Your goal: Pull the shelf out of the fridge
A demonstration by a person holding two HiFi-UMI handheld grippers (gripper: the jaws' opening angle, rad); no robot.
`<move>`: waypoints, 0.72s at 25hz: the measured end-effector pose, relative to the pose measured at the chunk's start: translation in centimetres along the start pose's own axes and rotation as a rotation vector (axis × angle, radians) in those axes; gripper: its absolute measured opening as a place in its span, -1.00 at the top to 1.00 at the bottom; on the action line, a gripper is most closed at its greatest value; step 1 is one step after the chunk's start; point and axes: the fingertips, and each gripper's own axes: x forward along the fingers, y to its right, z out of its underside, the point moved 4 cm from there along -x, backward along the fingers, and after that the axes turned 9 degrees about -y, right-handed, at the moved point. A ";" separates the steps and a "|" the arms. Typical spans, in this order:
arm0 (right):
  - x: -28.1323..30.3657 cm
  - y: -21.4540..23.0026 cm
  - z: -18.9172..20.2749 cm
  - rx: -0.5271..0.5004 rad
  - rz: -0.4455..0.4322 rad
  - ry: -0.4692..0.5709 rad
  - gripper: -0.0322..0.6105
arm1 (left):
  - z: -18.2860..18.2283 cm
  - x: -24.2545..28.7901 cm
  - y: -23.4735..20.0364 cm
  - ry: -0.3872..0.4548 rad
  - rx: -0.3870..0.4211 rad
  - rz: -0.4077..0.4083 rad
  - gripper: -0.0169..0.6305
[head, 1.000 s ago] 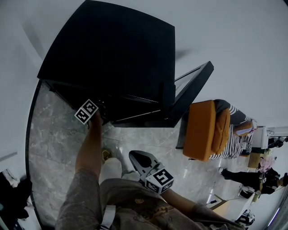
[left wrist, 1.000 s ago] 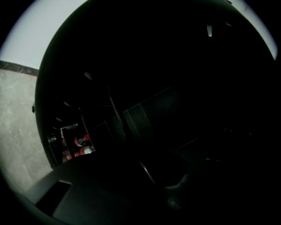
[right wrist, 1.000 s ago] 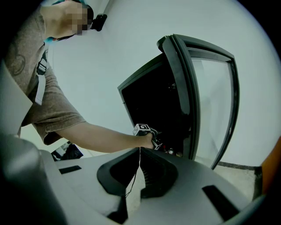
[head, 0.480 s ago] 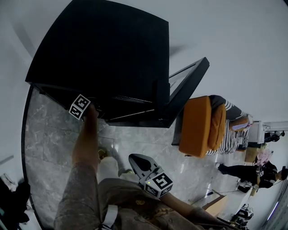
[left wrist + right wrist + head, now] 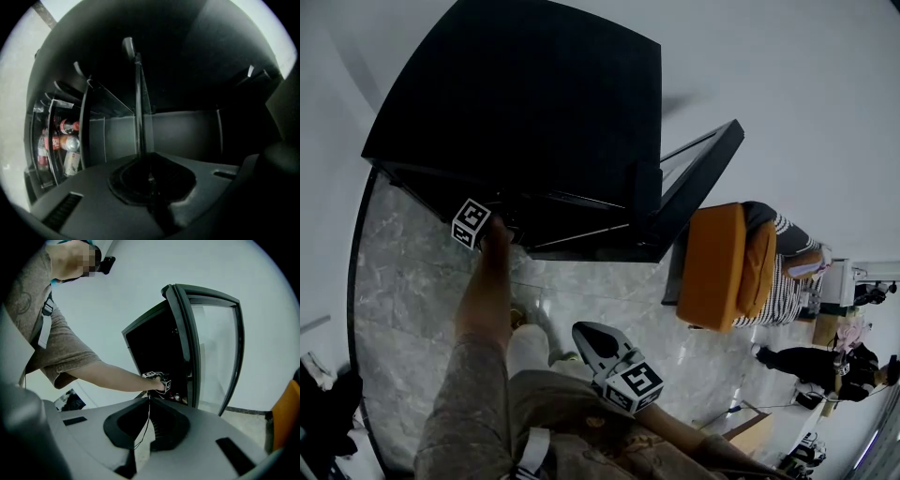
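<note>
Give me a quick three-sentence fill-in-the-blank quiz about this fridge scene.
1. The left tongs are clamped on the edge of a glass ____.
2. The fridge door stands ____.
3. The right tongs, held back from the fridge, grip ____.
Missing words: shelf; open; nothing.

This looks like an office lounge: grey marble floor [image 5: 412, 281], white walls [image 5: 787, 94], an orange armchair [image 5: 722, 267], a black glass-door fridge [image 5: 534, 112] stocked with drinks [image 5: 65, 143], and people [image 5: 787, 281] nearby.

Left gripper [image 5: 146, 171] inside fridge [image 5: 525, 112], on shelf [image 5: 139, 103] edge; bottles [image 5: 65, 140] further left; door [image 5: 698, 178] open at right; right gripper [image 5: 149, 401] outside, behind.
</note>
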 end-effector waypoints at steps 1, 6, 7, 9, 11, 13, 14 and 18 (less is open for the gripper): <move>0.0 0.0 0.1 -0.002 -0.003 0.000 0.83 | 0.1 -0.2 -0.1 0.000 -0.003 0.006 0.88; -0.2 0.2 0.3 -0.007 -0.005 0.004 0.83 | 0.4 -1.2 -0.4 -0.006 -0.012 0.017 0.89; -0.3 0.1 0.3 -0.009 -0.007 0.006 0.83 | 0.4 -1.5 -0.4 -0.008 -0.013 0.020 0.89; -0.4 0.0 0.3 -0.011 -0.010 0.008 0.83 | 0.5 -2.2 -0.5 -0.009 -0.018 0.026 0.89; -0.5 -0.1 0.4 -0.015 -0.016 0.008 0.83 | 0.7 -3.0 -0.6 -0.008 -0.026 0.029 0.89; -0.6 -0.3 0.4 -0.020 -0.024 0.009 0.83 | 0.9 -3.9 -0.7 -0.006 -0.028 0.033 0.89; -0.6 -0.4 0.4 -0.023 -0.028 0.010 0.83 | 1.0 -4.4 -0.7 -0.005 -0.029 0.035 0.89; -0.8 -0.9 0.4 -0.035 -0.038 0.016 0.83 | 1.7 -6.4 -0.8 -0.001 -0.038 0.035 0.89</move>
